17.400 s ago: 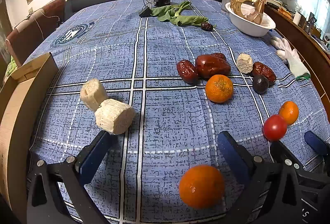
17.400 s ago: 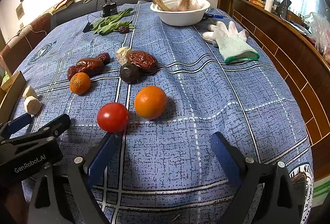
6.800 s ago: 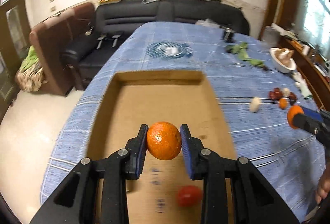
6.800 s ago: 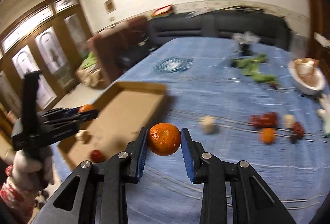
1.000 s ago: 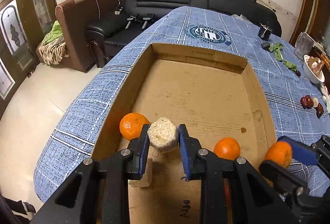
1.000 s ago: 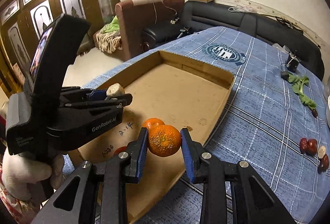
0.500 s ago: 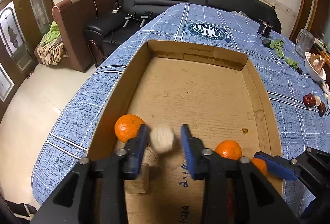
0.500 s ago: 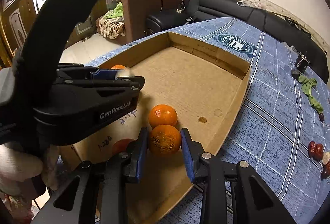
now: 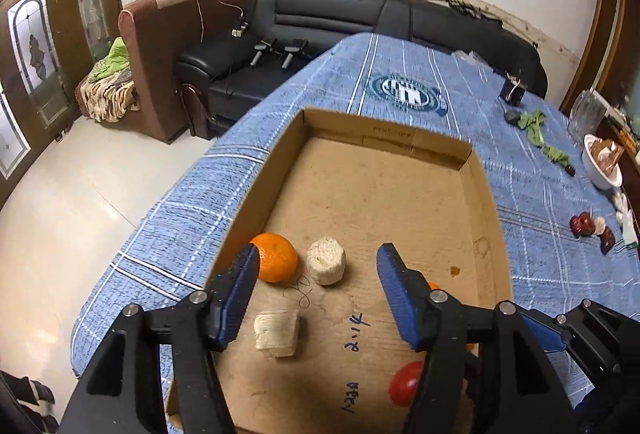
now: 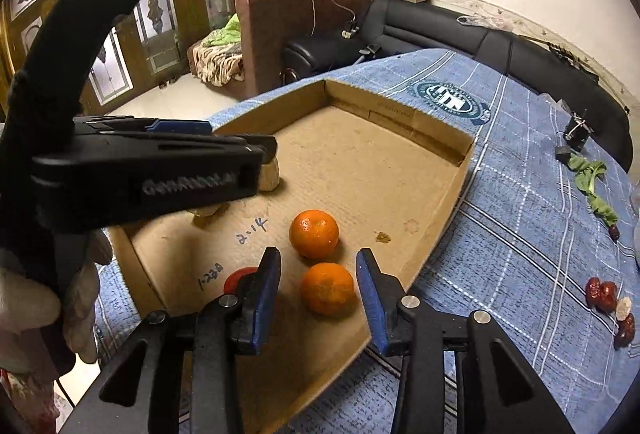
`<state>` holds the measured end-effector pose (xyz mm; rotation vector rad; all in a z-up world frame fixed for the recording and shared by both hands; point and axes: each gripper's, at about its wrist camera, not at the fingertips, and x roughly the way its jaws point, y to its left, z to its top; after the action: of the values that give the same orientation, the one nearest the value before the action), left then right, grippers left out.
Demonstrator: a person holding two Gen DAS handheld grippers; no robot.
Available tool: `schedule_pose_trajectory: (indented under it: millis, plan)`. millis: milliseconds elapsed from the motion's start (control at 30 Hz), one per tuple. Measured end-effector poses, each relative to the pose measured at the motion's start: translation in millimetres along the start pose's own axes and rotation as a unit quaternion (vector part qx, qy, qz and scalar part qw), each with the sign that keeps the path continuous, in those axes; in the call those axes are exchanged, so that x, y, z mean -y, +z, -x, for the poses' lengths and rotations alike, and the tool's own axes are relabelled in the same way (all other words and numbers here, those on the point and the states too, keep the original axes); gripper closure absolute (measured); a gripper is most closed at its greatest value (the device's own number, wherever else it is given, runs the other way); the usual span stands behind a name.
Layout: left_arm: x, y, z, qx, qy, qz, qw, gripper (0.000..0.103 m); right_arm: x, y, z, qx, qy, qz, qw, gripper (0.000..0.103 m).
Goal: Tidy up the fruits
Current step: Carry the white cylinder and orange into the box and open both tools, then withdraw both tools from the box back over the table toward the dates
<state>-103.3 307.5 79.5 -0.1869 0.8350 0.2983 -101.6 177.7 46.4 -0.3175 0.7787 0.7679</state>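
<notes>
A shallow cardboard box point(image 9: 486, 202) lies on a table under a blue checked cloth point(image 9: 400, 54), and the fruit sits at its near end. In the left wrist view a round, pale, rough-textured lump point(image 9: 326, 266) rests on the box floor, with a glossy orange point(image 9: 276, 262) just beside it at 9 o'clock. A second pale lump point(image 9: 277, 332), blockier and lying on its side, sits at about 7 o'clock from the first, apart from it. A red tomato point(image 9: 406, 382) shows at the box's near right, partly hidden behind the gripper's finger.

In the right wrist view two more oranges lie near each other close to the box's right wall: one point(image 10: 328, 288) between the blue pads, and the other point(image 10: 314, 233) at 11 o'clock from it. Whether the two touch cannot be told.

The left gripper point(image 9: 316, 294) points steeply down over the near end of the box. Its jaws have just been opening and now stand wide; the round lump sits on the floor beyond them, free of both pads. The right gripper point(image 10: 318, 294) also tilts steeply down over the near right corner. Its jaws have just been opening too; the orange rests on the cardboard between the pads with a gap on each side. A gloved hand point(image 10: 36, 314) holds the left gripper's handle.
</notes>
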Motion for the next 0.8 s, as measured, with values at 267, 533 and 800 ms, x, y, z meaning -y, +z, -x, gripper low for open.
schedule_pose_trajectory:
  millis: [267,533,800]
  plan:
    - [13.7,-2.3,20.6,0.017,-0.009,-0.006,0.9998,0.036,28.7,-14.4,37.3,0.029,-0.017,-0.051,0.998,0.057]
    - [59.6,-10.2,40.2,0.028,-0.021,-0.059,0.9977,0.035,73.1,-35.0,61.6,0.039,-0.031,-0.122,0.991,0.055]
    - [123.1,-25.8,45.7,0.021,-0.053,-0.122,0.9909,0.034,104.7,-62.2,86.5,0.046,-0.059,-0.165,0.983,0.054]
